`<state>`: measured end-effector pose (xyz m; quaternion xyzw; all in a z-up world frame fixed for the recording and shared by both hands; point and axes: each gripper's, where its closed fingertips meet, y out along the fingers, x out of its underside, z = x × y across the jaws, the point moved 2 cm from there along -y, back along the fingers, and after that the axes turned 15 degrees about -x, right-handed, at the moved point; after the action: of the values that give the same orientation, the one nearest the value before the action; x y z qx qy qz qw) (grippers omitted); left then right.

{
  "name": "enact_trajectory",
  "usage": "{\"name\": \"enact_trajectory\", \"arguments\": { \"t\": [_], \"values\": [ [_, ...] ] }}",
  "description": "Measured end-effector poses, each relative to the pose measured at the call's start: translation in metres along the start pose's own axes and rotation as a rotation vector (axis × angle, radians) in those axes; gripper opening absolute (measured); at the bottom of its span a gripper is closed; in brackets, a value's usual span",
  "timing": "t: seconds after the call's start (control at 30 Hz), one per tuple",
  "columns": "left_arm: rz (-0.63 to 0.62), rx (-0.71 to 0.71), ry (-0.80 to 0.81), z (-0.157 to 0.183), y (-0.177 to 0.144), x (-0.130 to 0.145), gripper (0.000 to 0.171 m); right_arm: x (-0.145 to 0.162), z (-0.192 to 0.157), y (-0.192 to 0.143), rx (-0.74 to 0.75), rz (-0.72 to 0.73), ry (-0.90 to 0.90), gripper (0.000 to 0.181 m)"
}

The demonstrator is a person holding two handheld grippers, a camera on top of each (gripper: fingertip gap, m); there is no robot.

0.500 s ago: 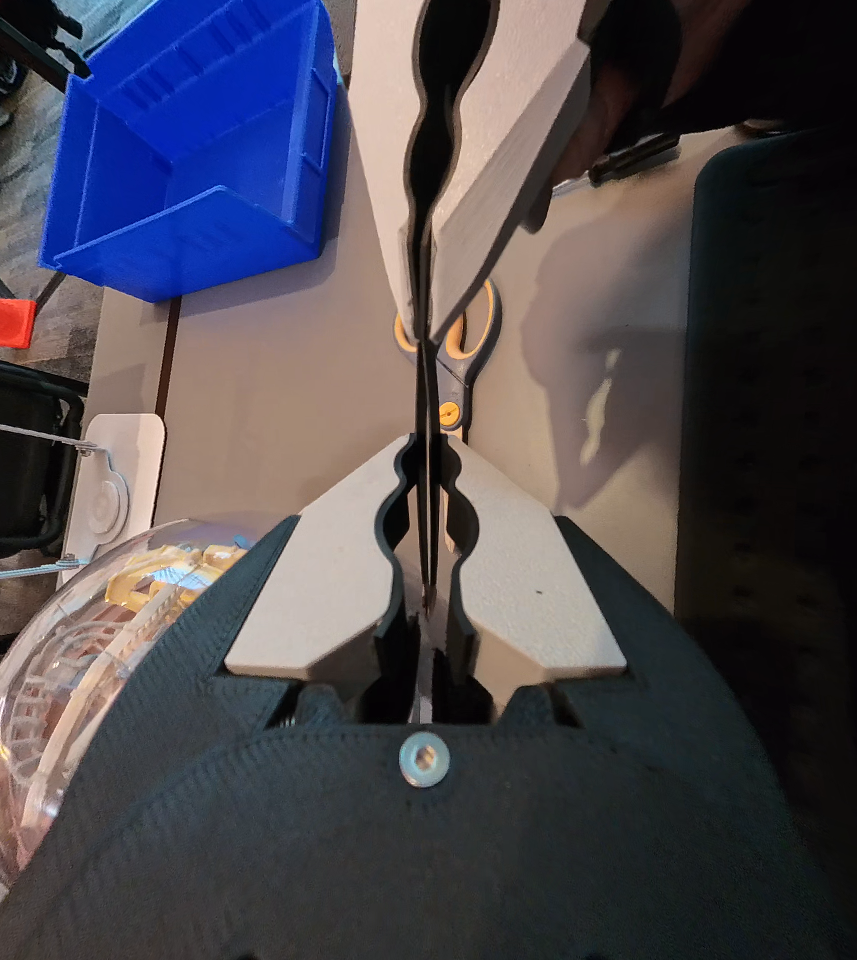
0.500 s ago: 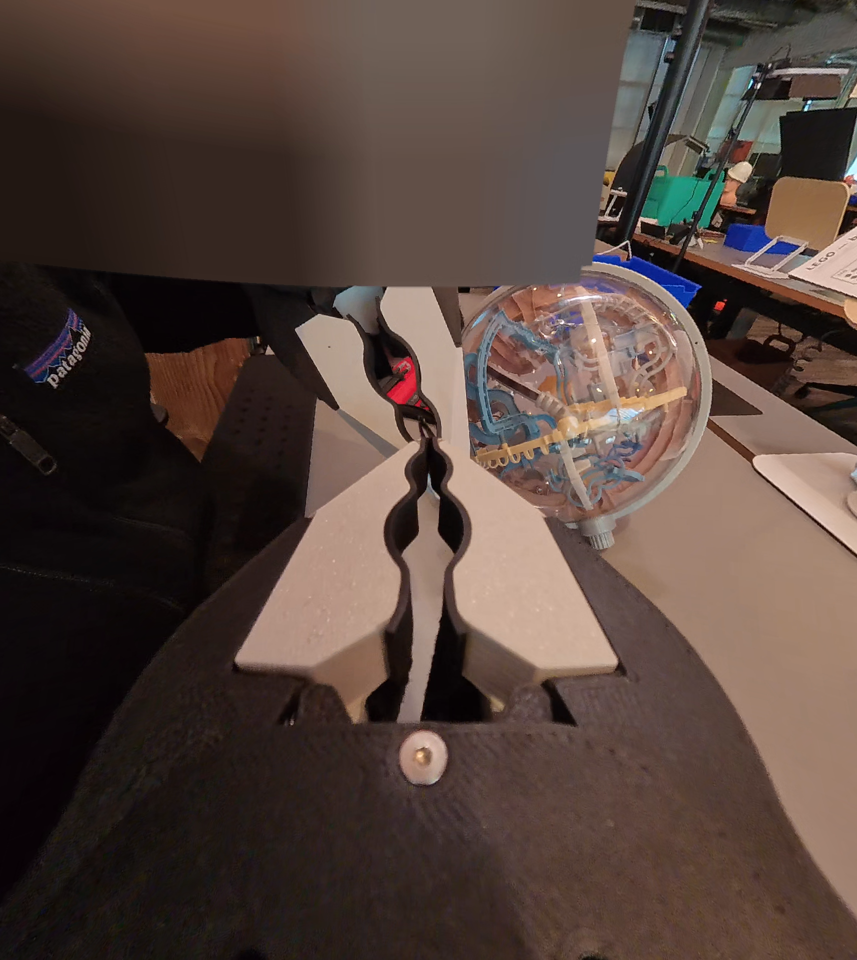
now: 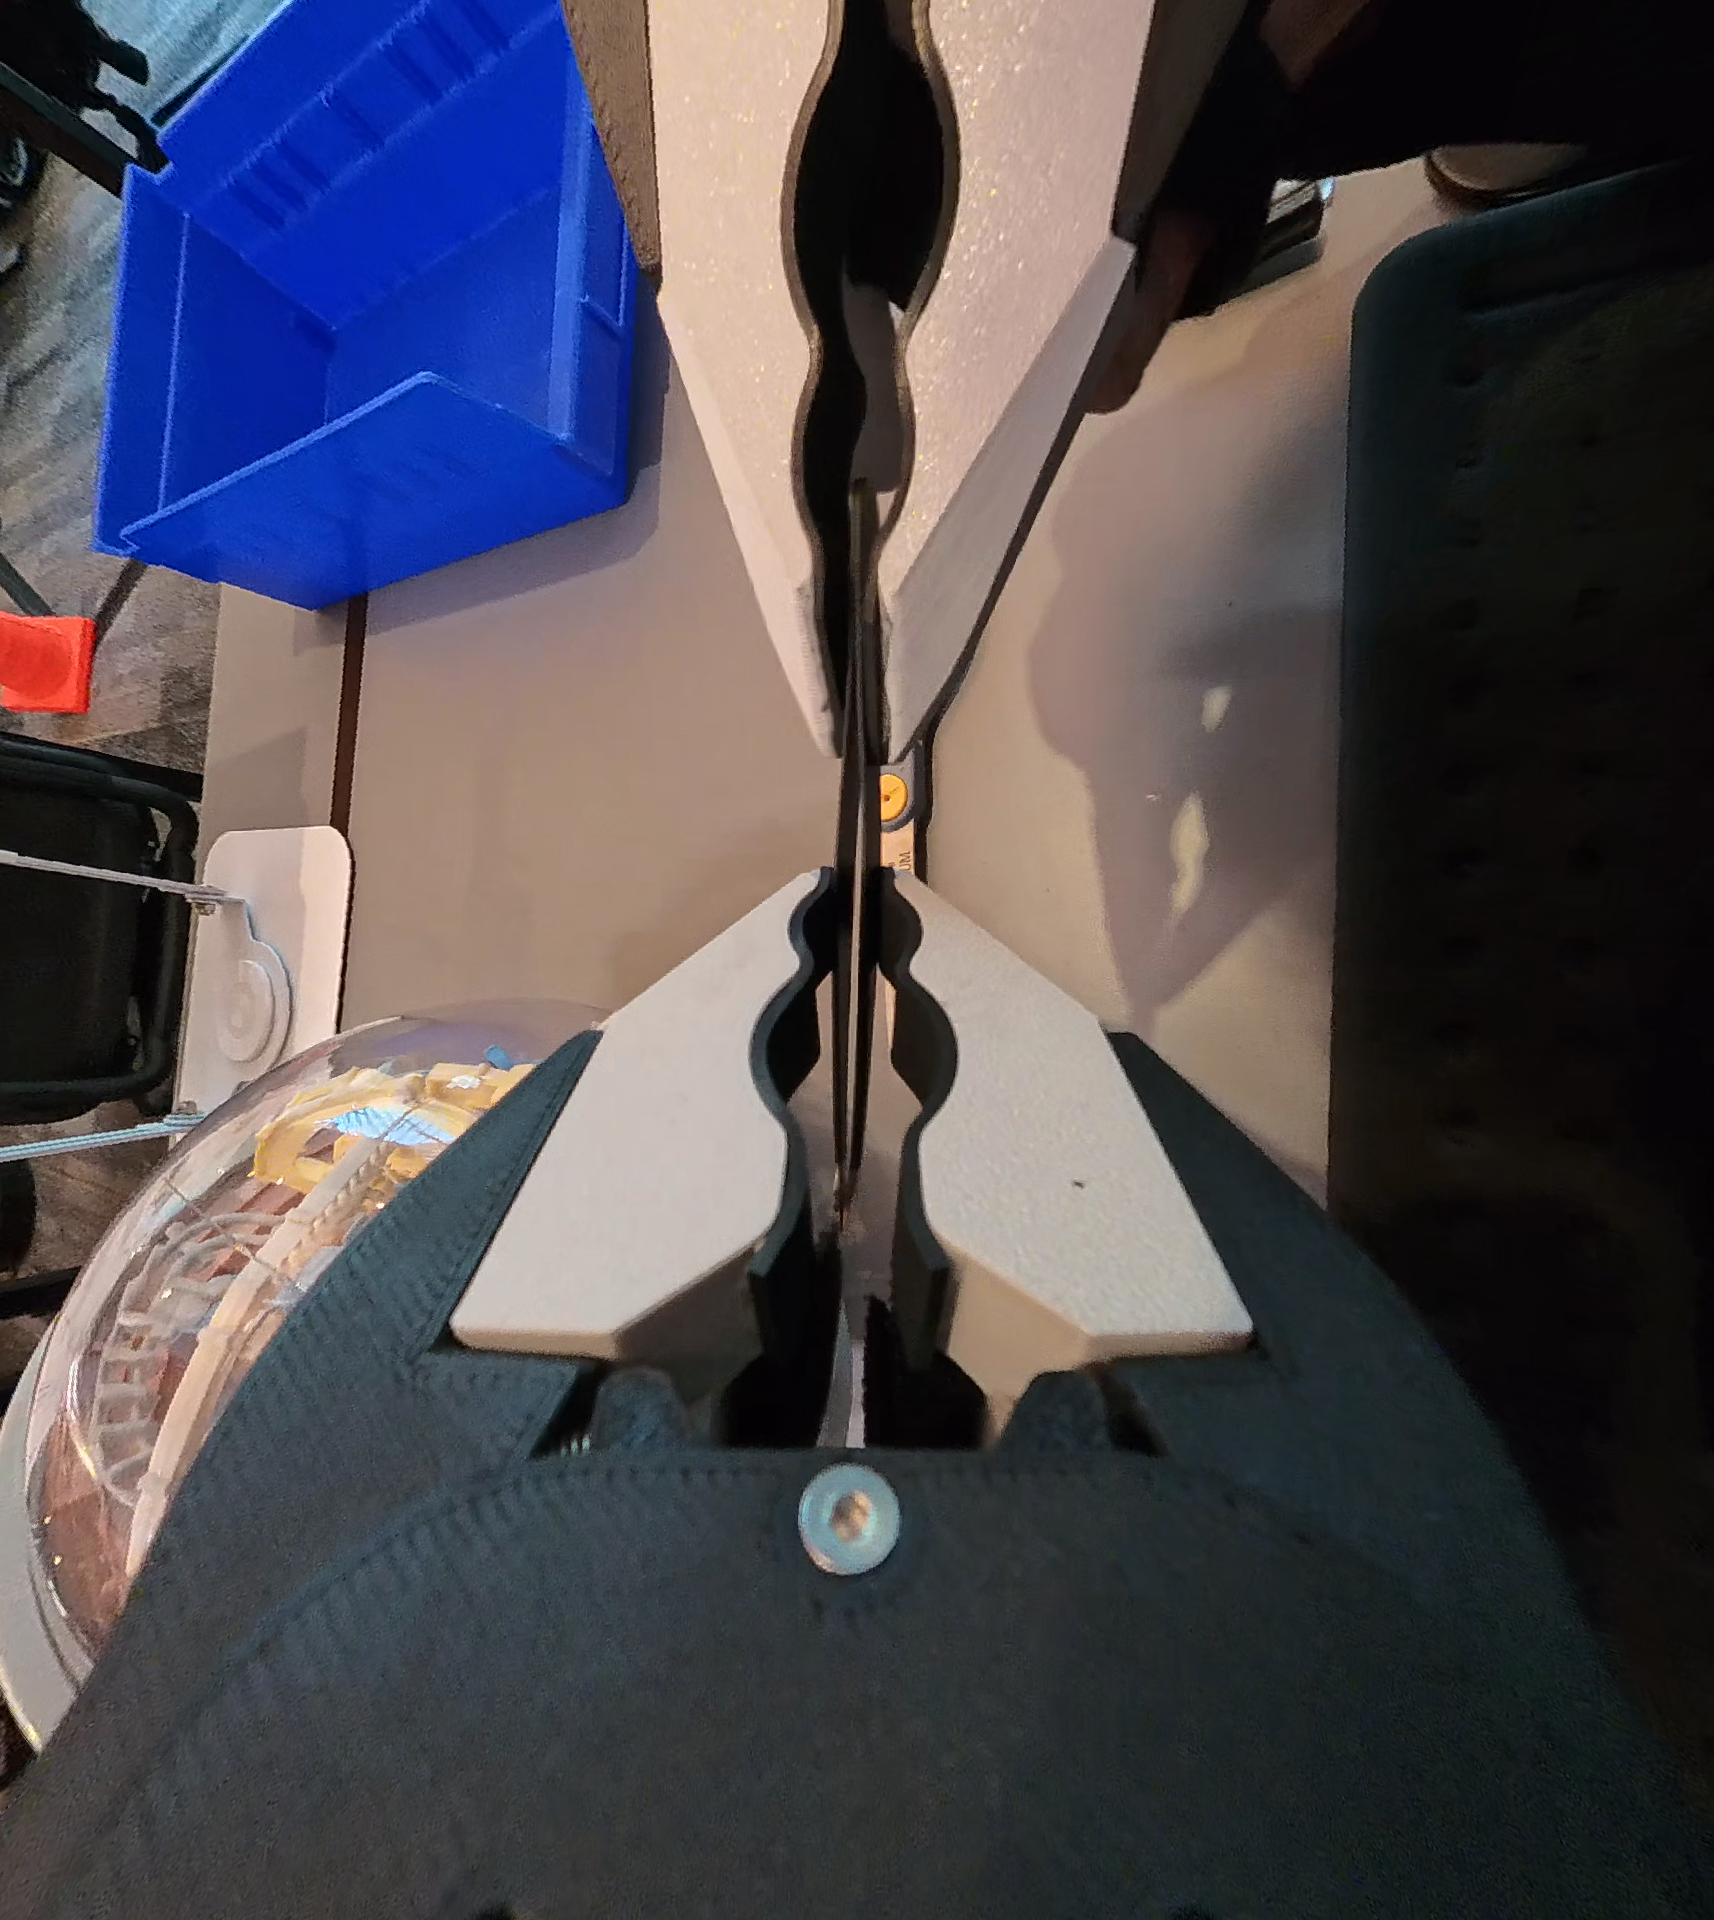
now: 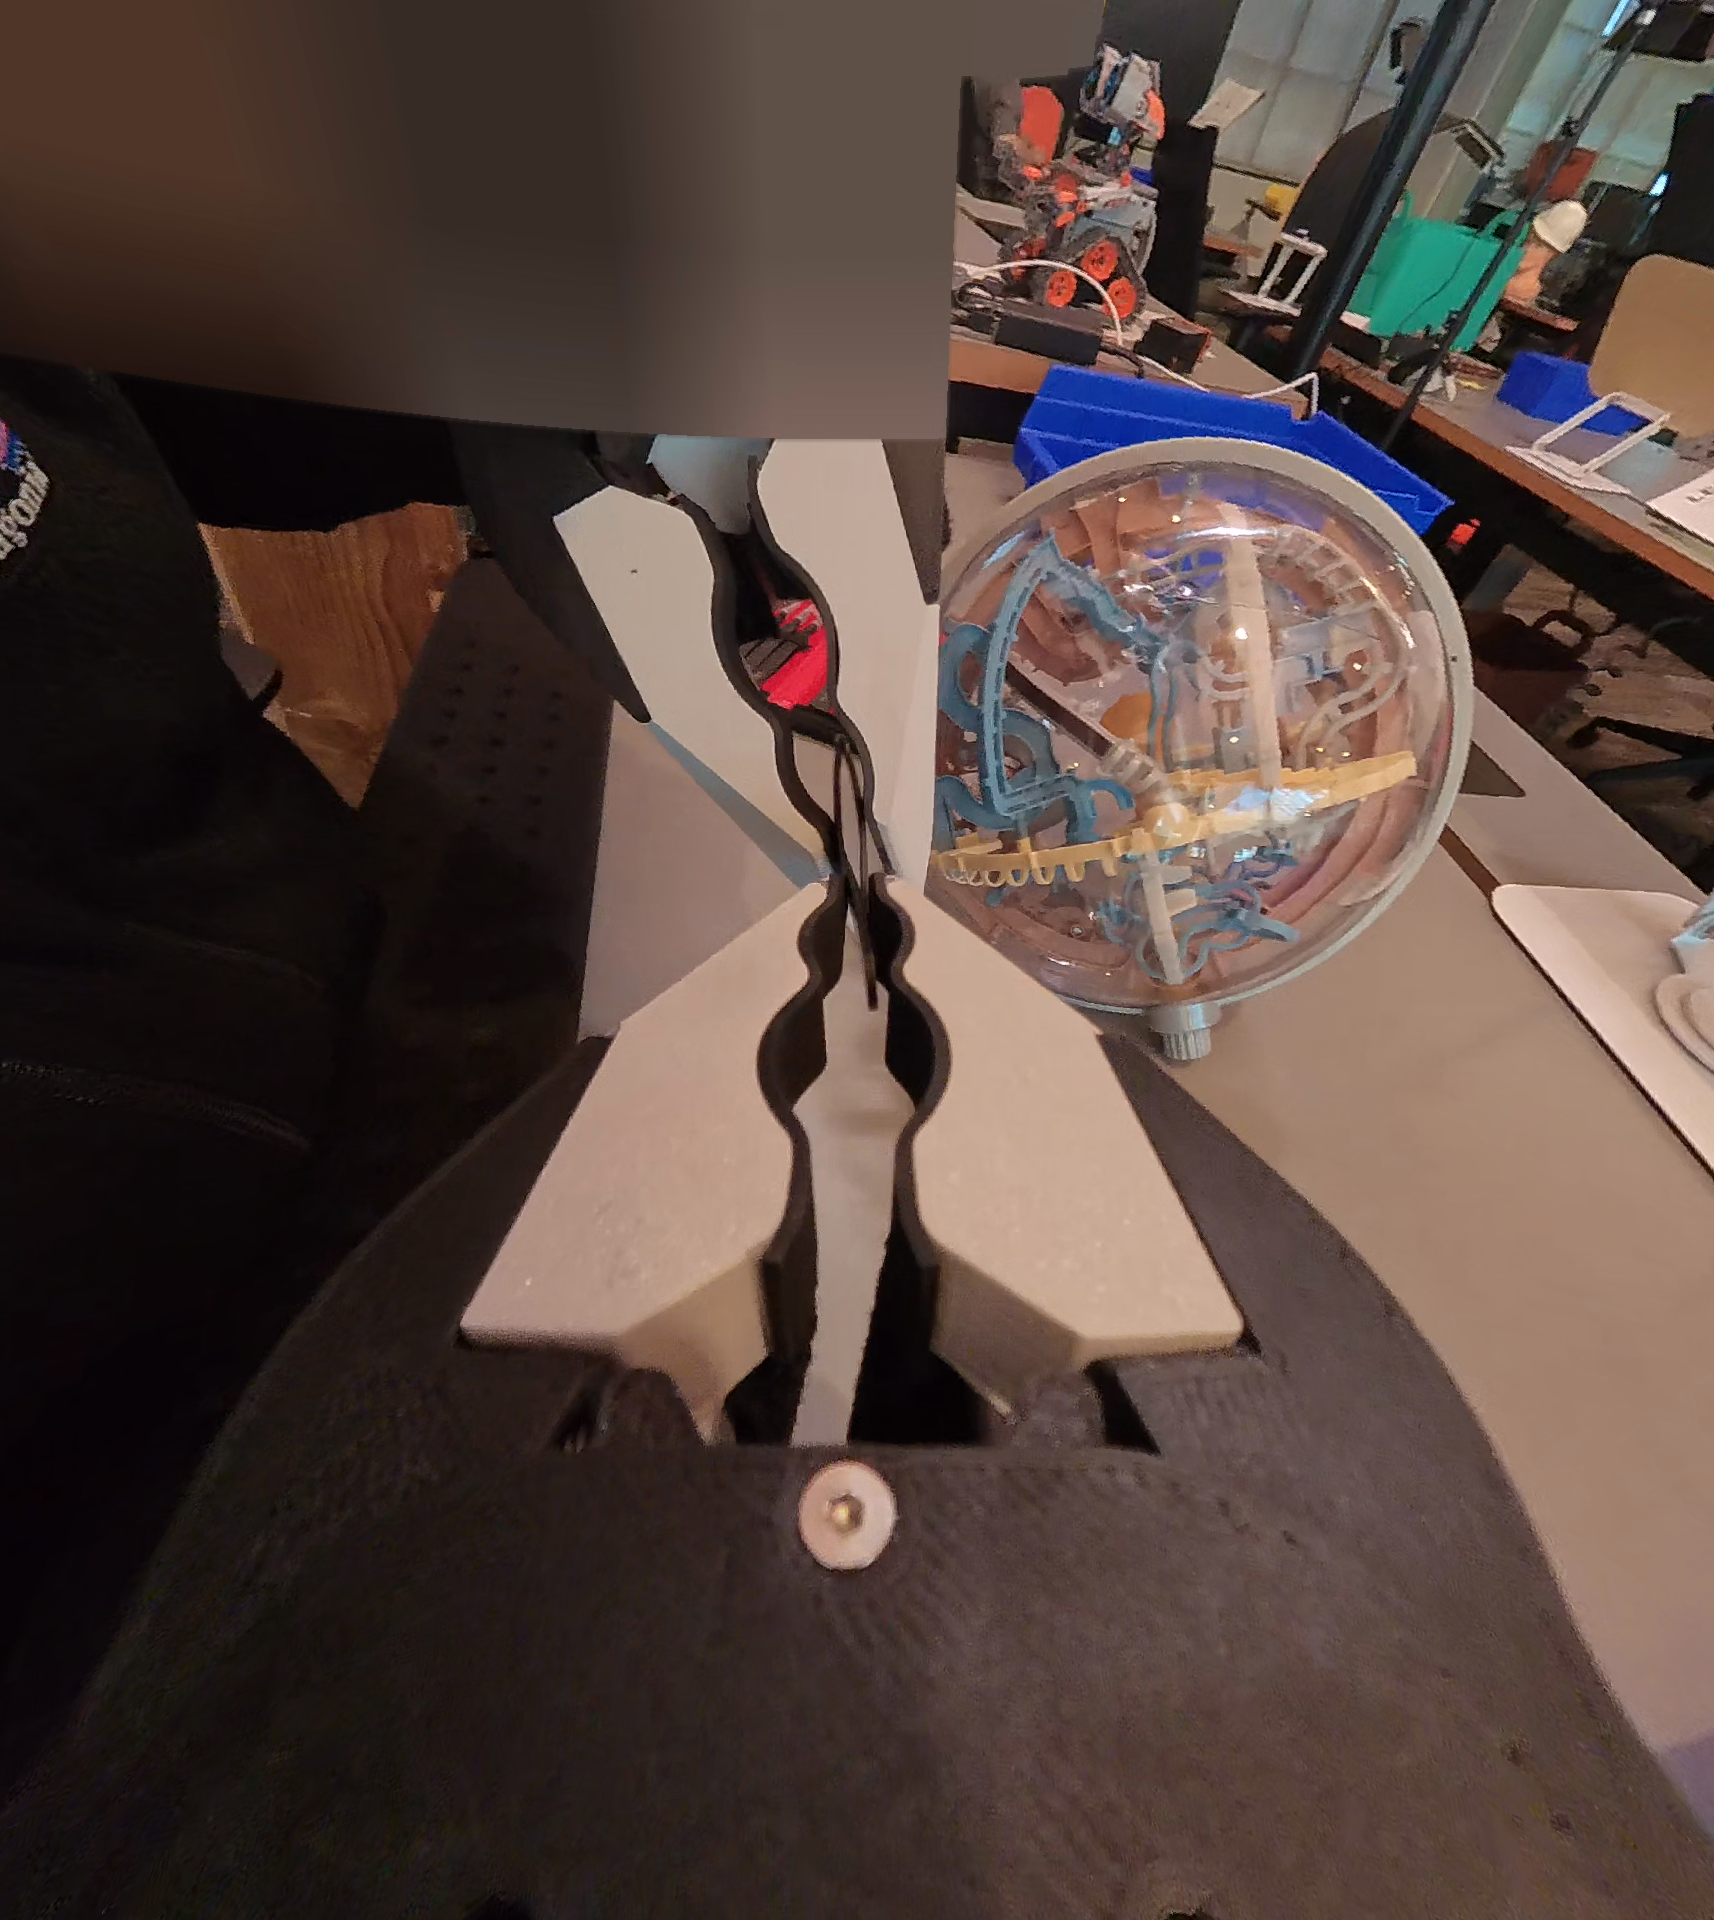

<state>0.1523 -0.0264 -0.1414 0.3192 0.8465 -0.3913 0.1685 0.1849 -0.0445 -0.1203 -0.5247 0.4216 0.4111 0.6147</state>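
My left gripper and my right gripper point at each other, tip to tip, above a grey table. A thin black strip runs straight between them. Both grippers are shut on it, one at each end. In the right wrist view the strip looks like two thin strands that pass into my right gripper's jaws. The right gripper fills the top of the left wrist view. Scissors with an orange pivot lie on the table under the grippers, mostly hidden.
A clear maze ball stands on the table right beside the left gripper, and also shows in the left wrist view. A blue bin sits farther off. A black perforated pad, a white lamp base and a person's black jacket are near. The tips of both grippers are at nearly the same place.
The two grippers have drawn closer together along the strip. The right gripper looms larger in the left wrist view and now hides most of the scissors' handles.
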Motion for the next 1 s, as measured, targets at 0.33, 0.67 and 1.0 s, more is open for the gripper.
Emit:
{"name": "enact_trajectory", "arguments": {
  "t": [0.33,0.67,1.0],
  "values": [
    [0.119,-0.044,-0.123,-0.012,-0.028,0.000,0.007,-0.014,-0.003,-0.012,-0.055,0.129,0.035,0.000],
    [0.152,-0.182,0.033,-0.018,-0.051,-0.001,0.003,-0.030,-0.007,0.014,-0.145,0.003,0.018,0.017],
    [0.147,-0.431,0.040,-0.074,-0.088,0.014,0.010,-0.077,0.026,0.044,-0.096,-0.107,-0.130,0.000]
  ]
}}
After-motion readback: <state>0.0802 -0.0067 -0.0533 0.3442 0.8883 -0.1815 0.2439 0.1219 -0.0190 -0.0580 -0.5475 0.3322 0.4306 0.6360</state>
